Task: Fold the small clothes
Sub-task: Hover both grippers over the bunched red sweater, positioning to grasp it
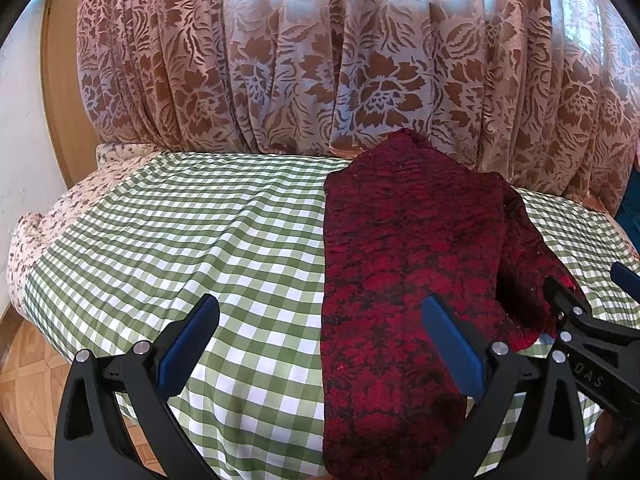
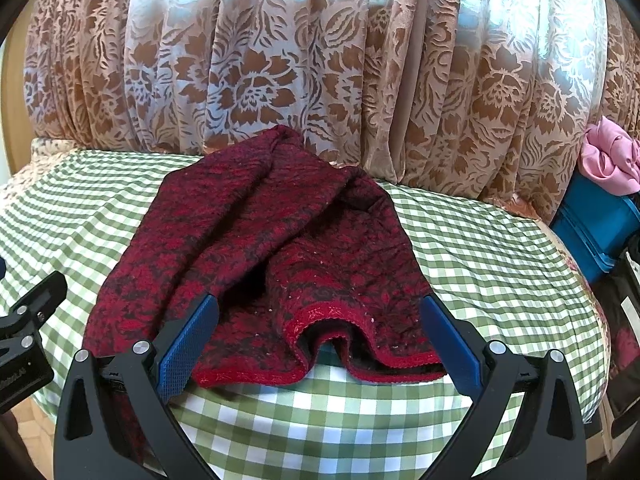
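While both tools hover at the near edge of the table, the dark red knitted garment with a black floral pattern (image 1: 404,272) lies on the green-and-white checked tablecloth (image 1: 200,240), its long axis running from the near edge toward the brown floral curtain (image 1: 320,64) at the back, where its far end narrows to a point touching the curtain's foot. Seen from the left wrist, the garment's main panel lies flat, with a narrower fold lying along its right side. Seen from the right wrist, the same garment (image 2: 272,248) is rumpled, and its brighter red hemmed edge faces the camera, humped up into an arch off the cloth. The left gripper (image 1: 320,344) stands wide apart, its blue-padded fingers (image 1: 188,352) holding nothing; its right finger is over the garment and its left over bare cloth. The right gripper (image 2: 320,344) is likewise spread wide and unloaded, its jaws flanking the near hem. On its black body, at the right of the left wrist view, the letters "DAS" can be read; other lettering is too blurred. At the far right stands a blue plastic crate (image 2: 592,232) with a crumpled pink cloth (image 2: 612,164) on top.
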Available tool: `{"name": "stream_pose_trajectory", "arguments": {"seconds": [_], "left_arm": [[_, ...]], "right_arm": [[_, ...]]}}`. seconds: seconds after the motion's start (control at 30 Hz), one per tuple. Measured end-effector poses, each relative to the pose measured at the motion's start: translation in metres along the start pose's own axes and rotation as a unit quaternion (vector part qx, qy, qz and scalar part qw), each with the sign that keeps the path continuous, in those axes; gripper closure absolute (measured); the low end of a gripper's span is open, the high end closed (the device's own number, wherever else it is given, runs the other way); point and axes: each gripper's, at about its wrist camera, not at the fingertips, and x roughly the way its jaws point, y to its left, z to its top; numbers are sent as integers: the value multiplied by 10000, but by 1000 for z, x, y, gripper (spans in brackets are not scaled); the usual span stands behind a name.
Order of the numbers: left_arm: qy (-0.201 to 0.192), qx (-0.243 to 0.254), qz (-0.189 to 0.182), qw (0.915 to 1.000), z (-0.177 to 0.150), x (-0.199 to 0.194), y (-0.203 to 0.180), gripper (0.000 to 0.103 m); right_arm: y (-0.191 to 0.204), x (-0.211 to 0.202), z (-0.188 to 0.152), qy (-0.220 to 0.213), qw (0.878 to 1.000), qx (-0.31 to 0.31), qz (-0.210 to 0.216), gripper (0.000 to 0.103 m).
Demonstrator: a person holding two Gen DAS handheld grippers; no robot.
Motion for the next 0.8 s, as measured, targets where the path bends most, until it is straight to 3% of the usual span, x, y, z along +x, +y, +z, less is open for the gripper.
{"name": "stream_pose_trajectory", "arguments": {"seconds": [0.33, 0.5, 0.63, 0.8], "left_arm": [[-28, 140, -155, 9998, -3, -2, -4, 2], [-48, 132, -139, 9998, -3, -2, -4, 2], [-28, 136, -154, 9998, -3, -2, -4, 2], [-7, 217, -198, 9996, -4, -1, -8, 2]], "right_arm": [[-6, -1, 1, -51, 9999, 39, -159, 3], [-39, -7, 11, -253, 9946, 702, -715, 3], [-73, -6, 13, -217, 9855, 1428, -892, 3], [-81, -2, 12, -166, 9844, 1459, -969, 3]]}}
